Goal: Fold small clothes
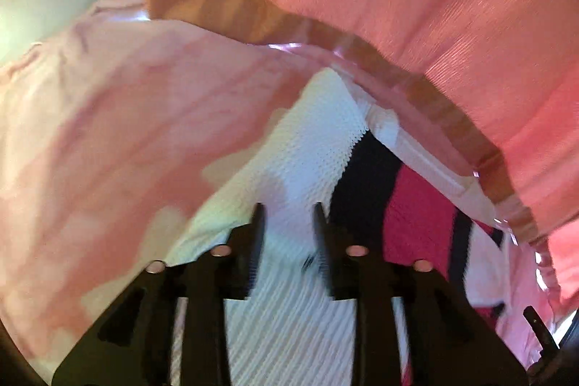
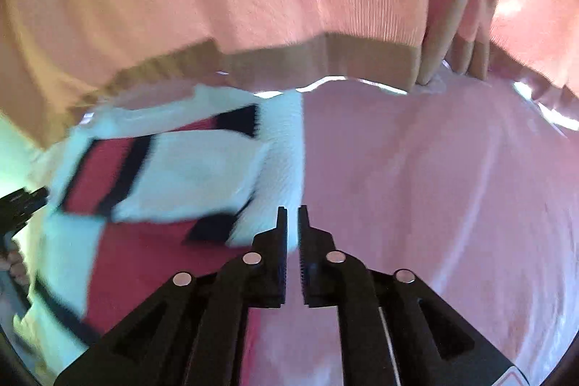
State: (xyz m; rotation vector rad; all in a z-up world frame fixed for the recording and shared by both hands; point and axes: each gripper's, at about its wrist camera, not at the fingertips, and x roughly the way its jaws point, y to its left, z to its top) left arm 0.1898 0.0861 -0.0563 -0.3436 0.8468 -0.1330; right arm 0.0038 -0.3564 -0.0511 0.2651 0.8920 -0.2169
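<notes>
Now the left gripper [image 1: 287, 210] hangs open over the white knit garment [image 1: 307, 147], holding nothing. Beside it, the right gripper [image 2: 292, 212] is almost closed at the garment's edge, next to the pink cloth [image 2: 434, 187].

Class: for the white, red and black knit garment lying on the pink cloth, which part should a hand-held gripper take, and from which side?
Probably the white ribbed edge of the knit garment, approached from the pink cloth side. That border lies exposed along the bare cloth, right ahead of the right hand-held gripper.
</notes>
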